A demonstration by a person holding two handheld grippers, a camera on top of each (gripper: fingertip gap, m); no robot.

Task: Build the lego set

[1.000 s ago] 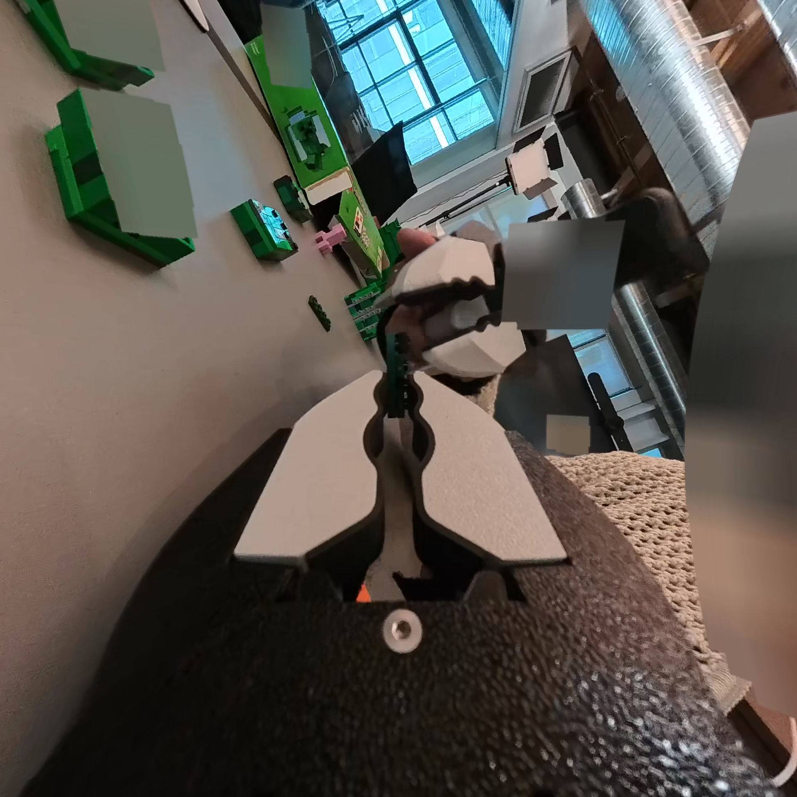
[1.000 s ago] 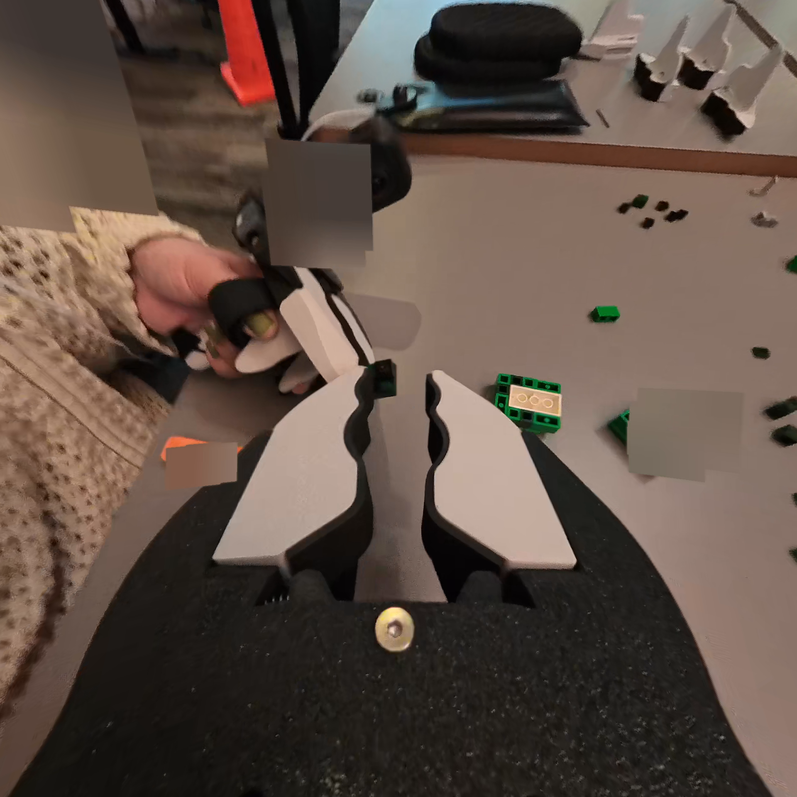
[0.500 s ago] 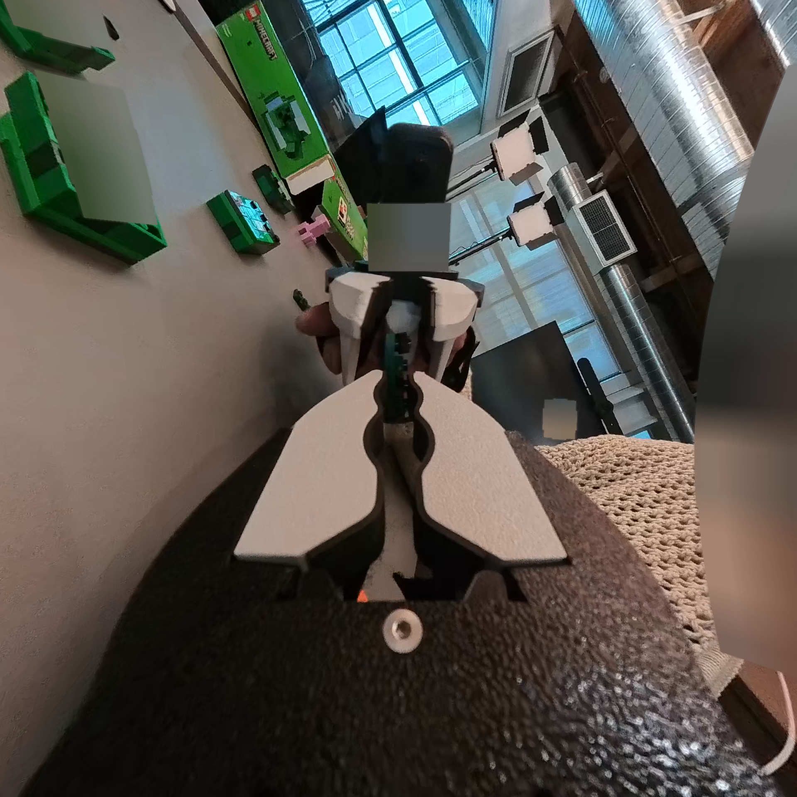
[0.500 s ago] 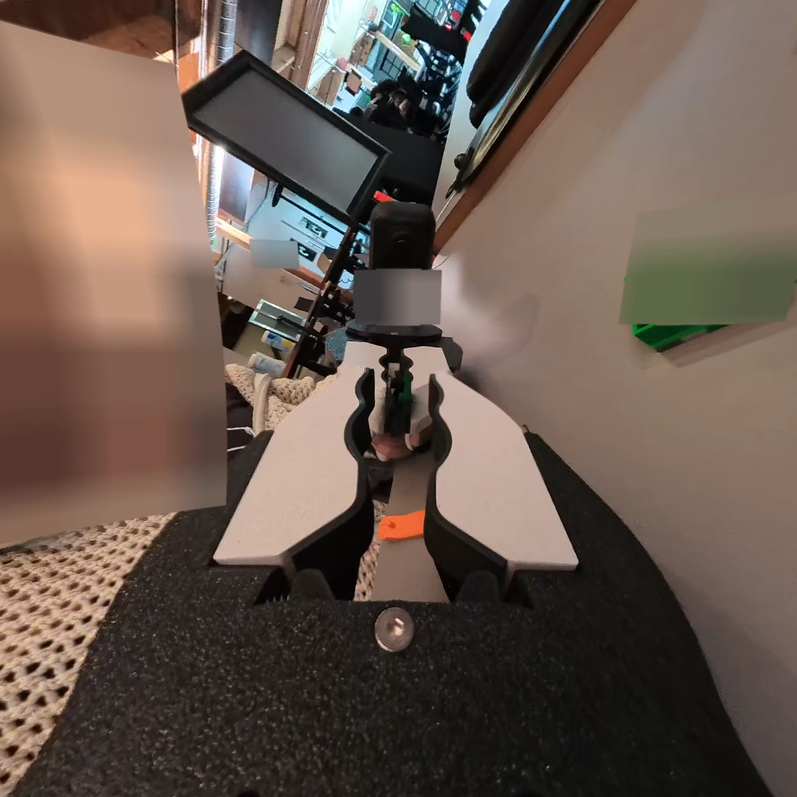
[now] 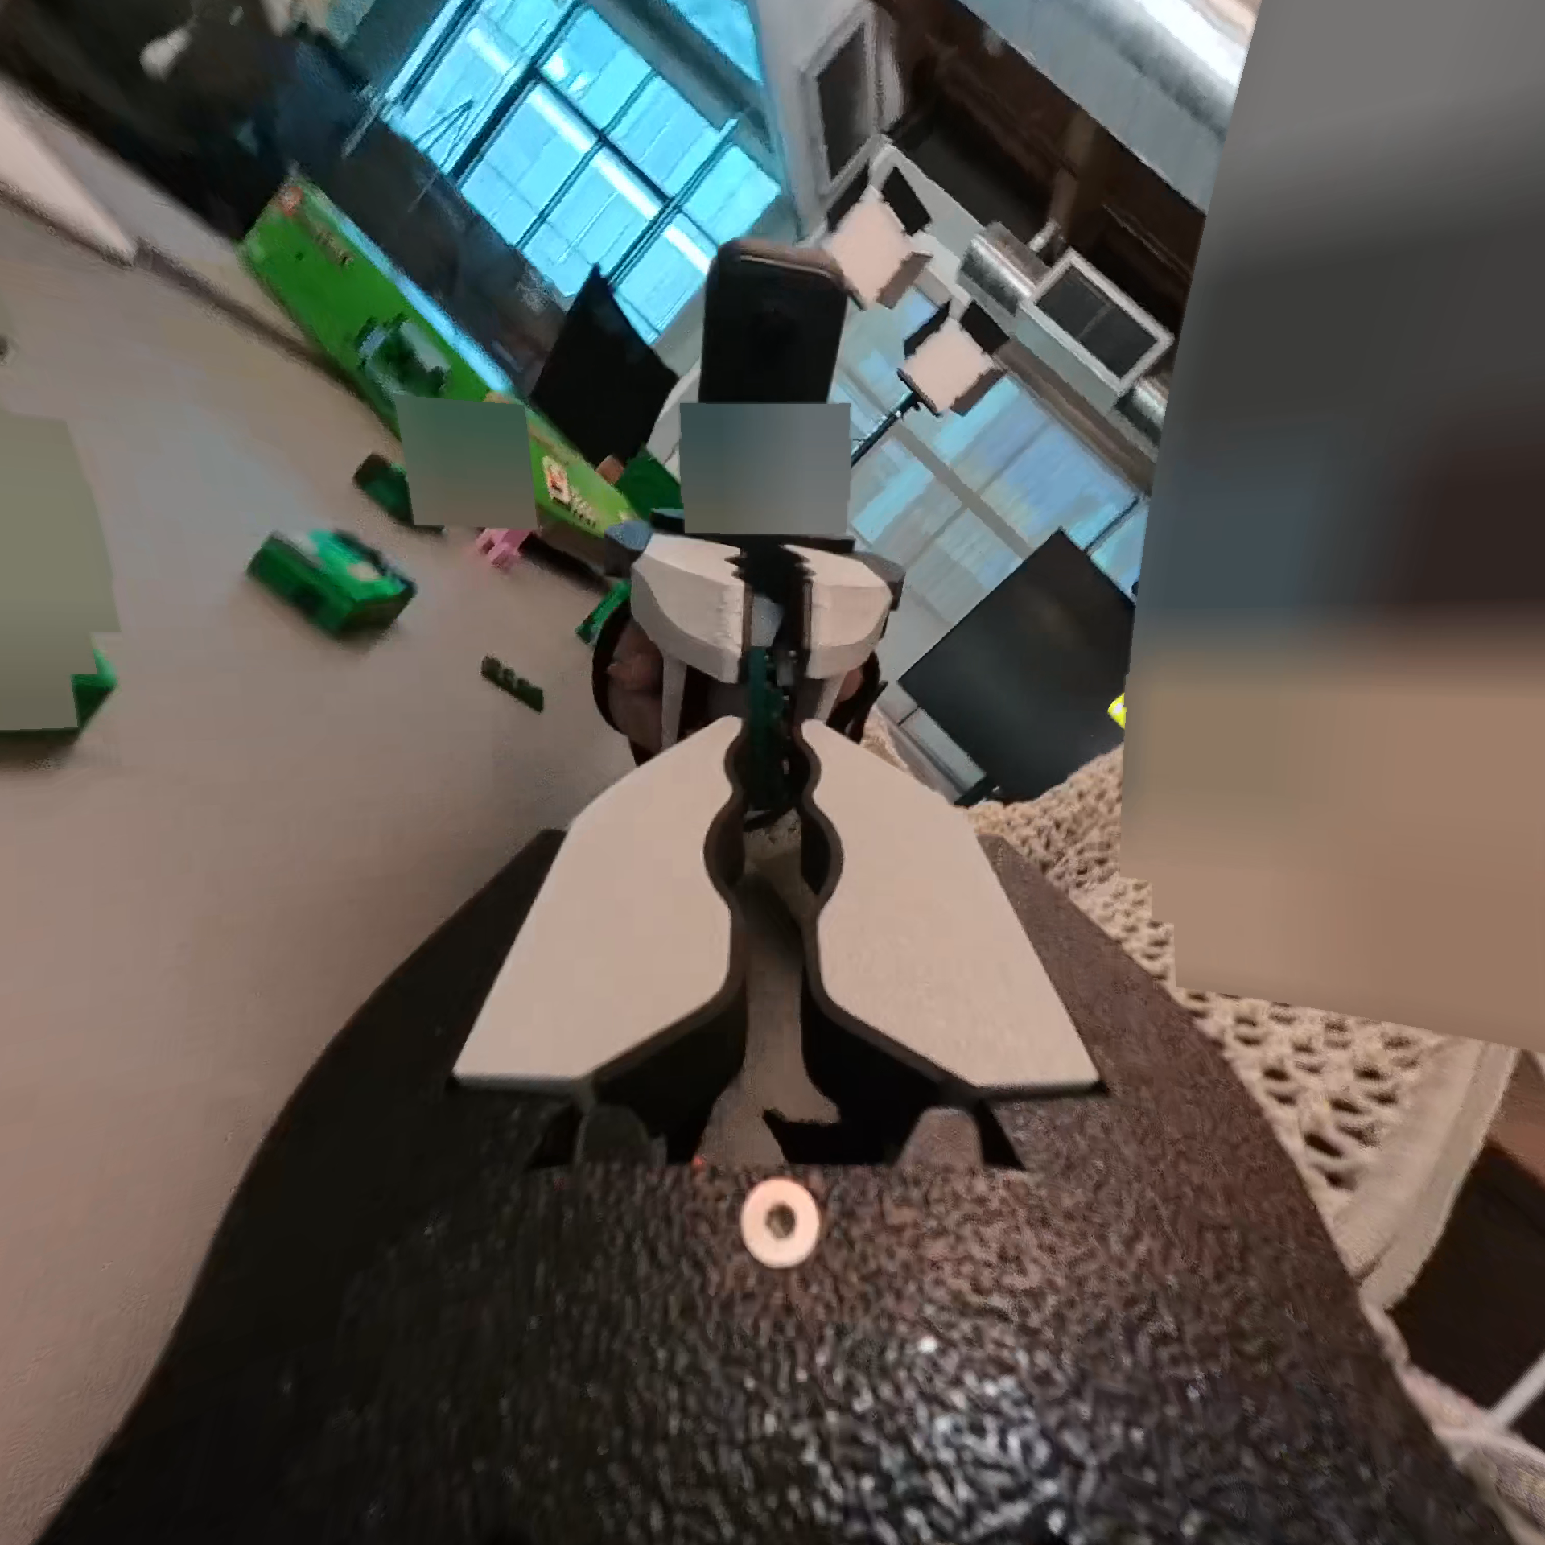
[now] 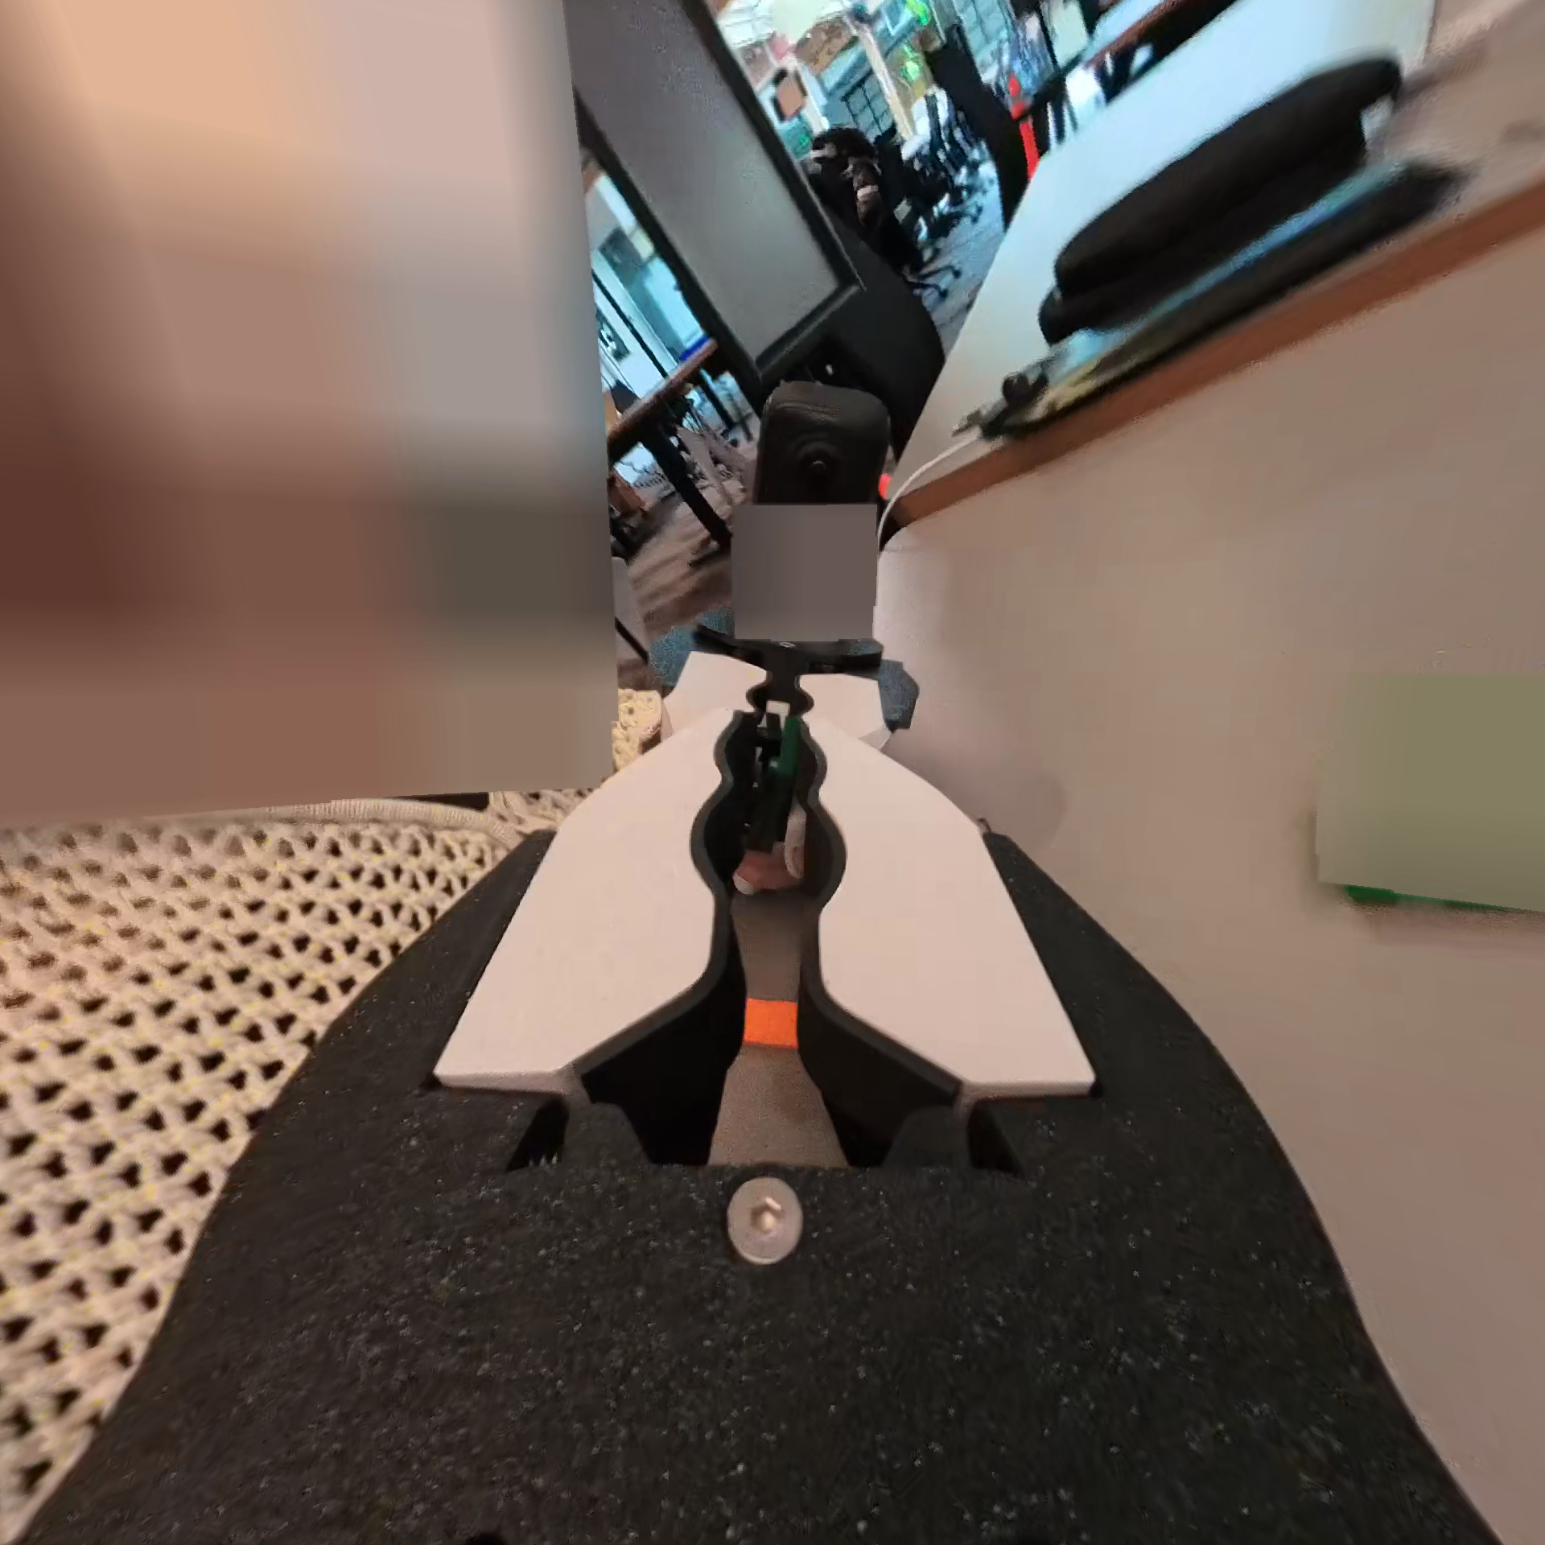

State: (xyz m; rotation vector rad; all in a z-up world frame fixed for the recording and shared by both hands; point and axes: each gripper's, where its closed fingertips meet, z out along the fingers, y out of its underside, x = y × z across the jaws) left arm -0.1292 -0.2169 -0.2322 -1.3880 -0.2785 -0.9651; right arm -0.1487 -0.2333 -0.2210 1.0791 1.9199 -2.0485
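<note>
Left wrist view: the left gripper (image 5: 771, 736) has its fingers (image 5: 635, 903) drawn close together, pinching a thin dark green lego piece (image 5: 759, 702) that stands on edge between the tips at 12 o'clock. Directly opposite, tip to tip, the right gripper (image 5: 773, 660) faces this camera; its pale fingers close on the same cluster of small parts, and its black camera (image 5: 769, 322) rises above it. A person's hand (image 5: 631, 677) shows behind that gripper at 11 o'clock. On the beige desk (image 5: 209, 836), tilted in this view, loose lego lies towards 10 o'clock: a green block with a pale top (image 5: 330, 573), a small dark green plate (image 5: 512, 683) and a pink piece (image 5: 500, 548). A bright green lego box (image 5: 368, 318) lies farther back at 11 o'clock. A knitted sleeve (image 5: 1304, 1087) fills the 3 o'clock side.

In the right wrist view the right gripper (image 6: 771, 731) shows its fingers (image 6: 610, 928) nearly closed, with a narrow gap at the tips holding dark and green lego bits; the exact piece it clamps is too small to tell. The left gripper (image 6: 782, 694) meets it at 12 o'clock. An orange strip (image 6: 771, 1022) shows between the finger bases. A black padded case (image 6: 1212, 259) sits on another desk at 2 o'clock.
</note>
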